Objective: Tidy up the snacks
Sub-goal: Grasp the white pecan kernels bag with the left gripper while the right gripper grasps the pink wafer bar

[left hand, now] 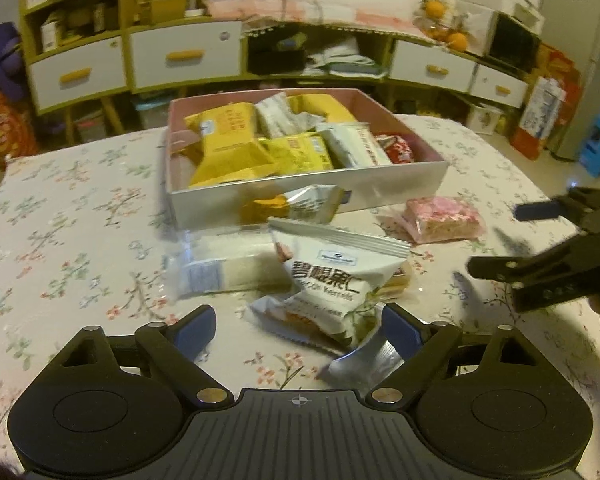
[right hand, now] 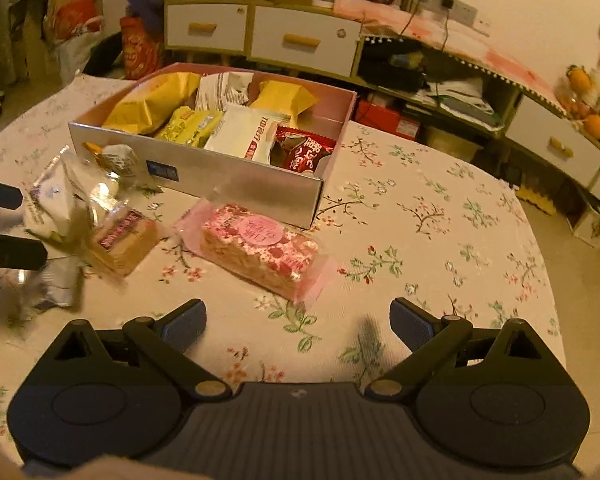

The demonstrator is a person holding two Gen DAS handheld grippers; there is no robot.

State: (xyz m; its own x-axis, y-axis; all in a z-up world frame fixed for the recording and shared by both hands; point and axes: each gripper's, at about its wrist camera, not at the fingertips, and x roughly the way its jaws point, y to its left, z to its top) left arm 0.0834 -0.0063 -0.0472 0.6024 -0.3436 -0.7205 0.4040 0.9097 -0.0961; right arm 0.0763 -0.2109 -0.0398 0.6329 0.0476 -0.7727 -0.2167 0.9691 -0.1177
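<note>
Tongs spread wide in both my hands: my left gripper [left hand: 296, 324] straddles a white snack packet [left hand: 332, 280] without pinching it, my right gripper [right hand: 298, 324] hangs empty before the pink bar [right hand: 260, 248]; beyond, on the floral tablecloth [right hand: 440, 240], the part-filled box [left hand: 300, 188]

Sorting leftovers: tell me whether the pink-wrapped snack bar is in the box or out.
Out: the pink-wrapped snack bar lies on the tablecloth beside the box.

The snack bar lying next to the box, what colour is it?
Pink snack bar, best seen in the right wrist view.
</note>
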